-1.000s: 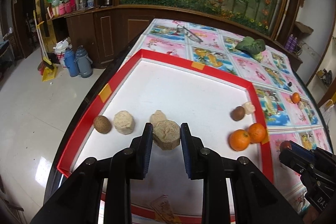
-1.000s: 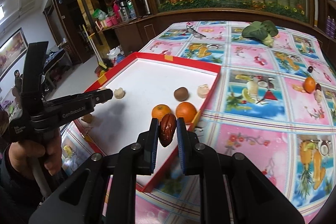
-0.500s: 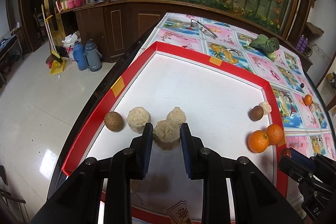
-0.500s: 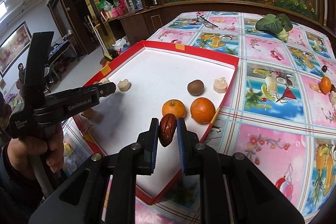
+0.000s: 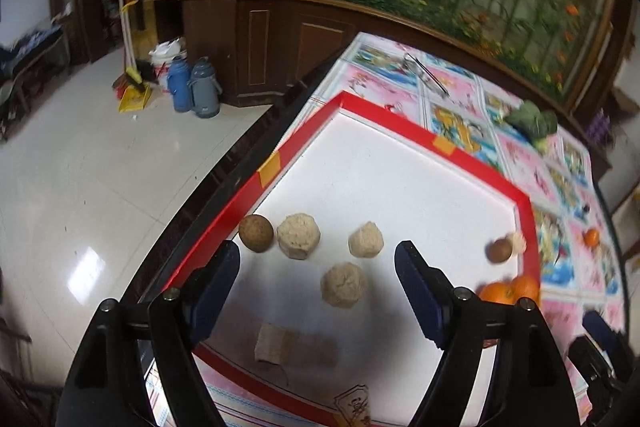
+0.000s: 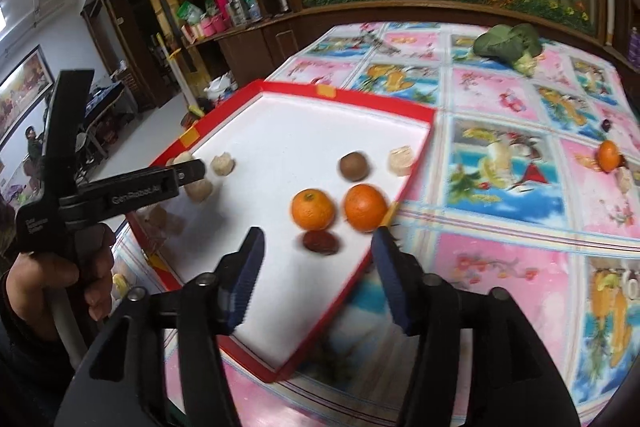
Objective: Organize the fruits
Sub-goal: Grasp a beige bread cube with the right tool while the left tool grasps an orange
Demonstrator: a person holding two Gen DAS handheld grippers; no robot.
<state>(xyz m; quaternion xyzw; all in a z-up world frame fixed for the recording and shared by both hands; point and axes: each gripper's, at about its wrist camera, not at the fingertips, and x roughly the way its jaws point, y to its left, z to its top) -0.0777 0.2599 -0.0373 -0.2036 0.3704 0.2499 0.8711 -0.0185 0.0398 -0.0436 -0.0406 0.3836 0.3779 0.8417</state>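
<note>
A white tray with a red rim lies on the table. My left gripper is opening, and a beige lumpy fruit lies free on the tray between its spread jaws. Two more beige lumps and a brown round fruit lie just beyond. My right gripper is opening too; a dark red date lies loose on the tray between its jaws, in front of two oranges. A brown fruit and a pale piece sit farther back.
A green vegetable, another orange and small fruits lie on the pictured tablecloth to the right. The table edge drops to a tiled floor on the left, with flasks and a cabinet. A hand holds the left gripper.
Both grippers have gone from shut to open. The beige fruit has left the left jaws and lies on the tray; the date has dropped from the right jaws onto the tray.
</note>
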